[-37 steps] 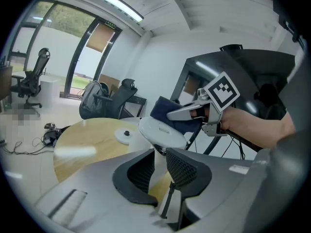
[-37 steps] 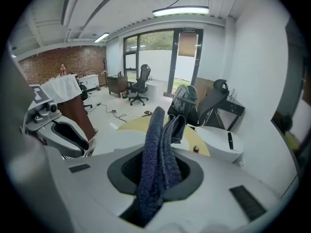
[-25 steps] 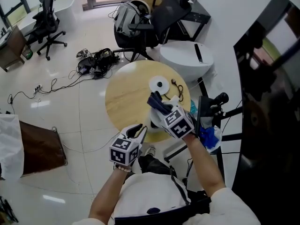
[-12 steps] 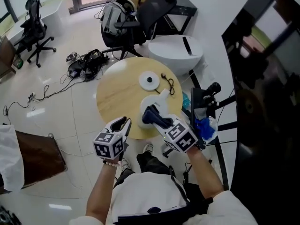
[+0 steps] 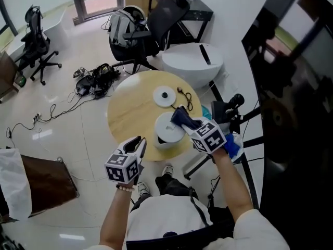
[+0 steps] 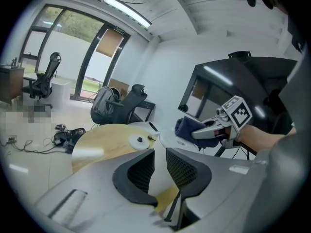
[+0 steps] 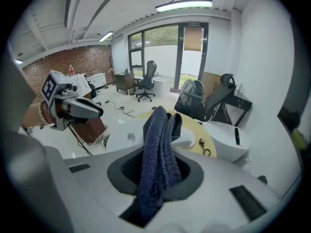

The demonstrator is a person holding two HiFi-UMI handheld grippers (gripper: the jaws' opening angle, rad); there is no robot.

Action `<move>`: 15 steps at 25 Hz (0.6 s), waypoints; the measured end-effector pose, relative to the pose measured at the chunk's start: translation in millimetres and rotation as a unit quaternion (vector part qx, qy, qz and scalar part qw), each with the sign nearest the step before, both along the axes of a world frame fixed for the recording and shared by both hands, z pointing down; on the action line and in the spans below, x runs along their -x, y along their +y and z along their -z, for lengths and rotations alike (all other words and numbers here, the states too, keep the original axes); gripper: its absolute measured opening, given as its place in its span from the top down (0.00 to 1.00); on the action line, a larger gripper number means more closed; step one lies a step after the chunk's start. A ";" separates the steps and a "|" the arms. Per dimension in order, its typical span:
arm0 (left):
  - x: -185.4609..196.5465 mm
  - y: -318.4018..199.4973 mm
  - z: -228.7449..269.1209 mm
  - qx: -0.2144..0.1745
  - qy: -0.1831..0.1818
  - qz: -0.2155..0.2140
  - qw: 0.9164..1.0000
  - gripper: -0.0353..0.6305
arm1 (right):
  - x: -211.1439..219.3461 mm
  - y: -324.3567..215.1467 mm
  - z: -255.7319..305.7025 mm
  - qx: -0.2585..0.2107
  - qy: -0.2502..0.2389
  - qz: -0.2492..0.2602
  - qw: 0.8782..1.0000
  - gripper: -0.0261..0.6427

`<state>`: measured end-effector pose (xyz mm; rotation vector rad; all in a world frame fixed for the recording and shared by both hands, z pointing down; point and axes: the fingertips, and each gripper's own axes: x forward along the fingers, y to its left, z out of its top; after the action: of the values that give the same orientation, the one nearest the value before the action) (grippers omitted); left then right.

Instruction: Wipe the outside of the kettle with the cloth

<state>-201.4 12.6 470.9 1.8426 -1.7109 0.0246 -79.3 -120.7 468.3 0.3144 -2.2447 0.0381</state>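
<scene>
The round worktop (image 5: 132, 108) takes up the middle of the head view, and the white kettle (image 5: 165, 130) stands on it at about 4 o'clock, close to the near edge. The right tool (image 5: 188, 124) comes in from the kettle's 2 o'clock, its jaws pinching a folded dark blue cloth (image 5: 180, 115) that hangs over the kettle's upper side. The left tool (image 5: 139, 145) hovers off the worktop at the kettle's 7 o'clock, its jaws a narrow gap apart with nothing between them. A white base (image 5: 165, 95) lies at the kettle's 12 o'clock.

The step in hand looks like wiping the kettle's far right flank, or just reaching it. The next move calls for pressing the cloth on and sweeping around the wall, perhaps with the left tool steadying the kettle.

Whether the cloth actually touches the kettle is unclear. The cloth and right tool hide the kettle's handle and spout, and the cloth covers most of the right gripper view.
</scene>
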 end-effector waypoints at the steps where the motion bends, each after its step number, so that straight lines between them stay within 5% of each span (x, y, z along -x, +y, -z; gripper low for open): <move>1: 0.9 2.2 -0.2 0.002 -0.001 0.003 1.000 0.82 | 7.3 -4.8 -0.5 0.000 -0.001 0.004 1.000 0.86; 9: 18.3 25.7 -1.7 0.011 -0.004 0.043 0.999 0.82 | 72.0 20.6 -0.9 -0.014 0.007 0.087 0.996 0.86; 15: 30.7 32.2 -2.5 0.024 -0.009 0.052 0.998 0.82 | 76.1 62.8 0.1 -0.001 0.008 0.126 0.992 0.86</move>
<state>-232.1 44.8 473.5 1.7208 -1.8020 0.0404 -155.4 -57.9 468.2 0.0294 -2.2526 -0.0994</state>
